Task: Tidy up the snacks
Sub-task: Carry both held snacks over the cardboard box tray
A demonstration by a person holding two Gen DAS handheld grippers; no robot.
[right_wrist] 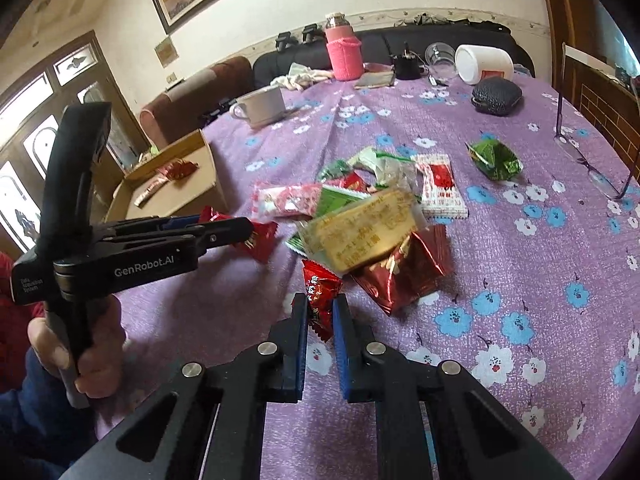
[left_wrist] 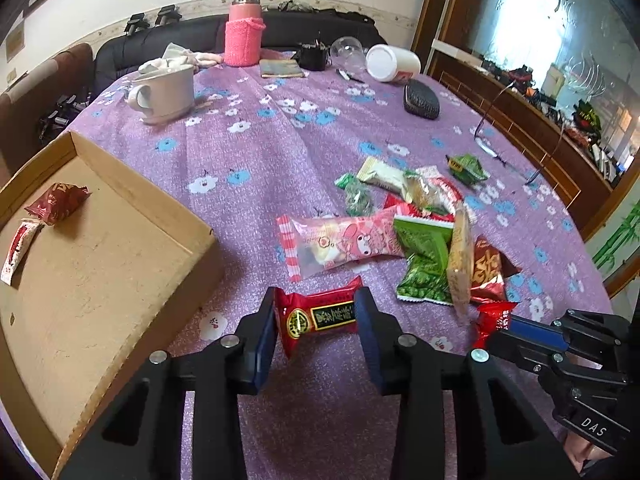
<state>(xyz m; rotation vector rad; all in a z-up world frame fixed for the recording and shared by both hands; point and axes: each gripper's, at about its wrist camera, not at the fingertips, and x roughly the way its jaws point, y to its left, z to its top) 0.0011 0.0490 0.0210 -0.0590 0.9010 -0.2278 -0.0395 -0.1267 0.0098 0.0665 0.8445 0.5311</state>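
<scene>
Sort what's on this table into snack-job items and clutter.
Job: cardboard box, red packet in left gripper, red candy in right gripper, snack pile.
Clutter: white mug, pink bottle, glasses, black pouch.

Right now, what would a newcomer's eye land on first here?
Both grippers: the left gripper has its jaws closed on a red packet, the right gripper on a small red candy. Just beyond lies the bright snack pile on the purple cloth, with the cardboard box to its left.
</scene>
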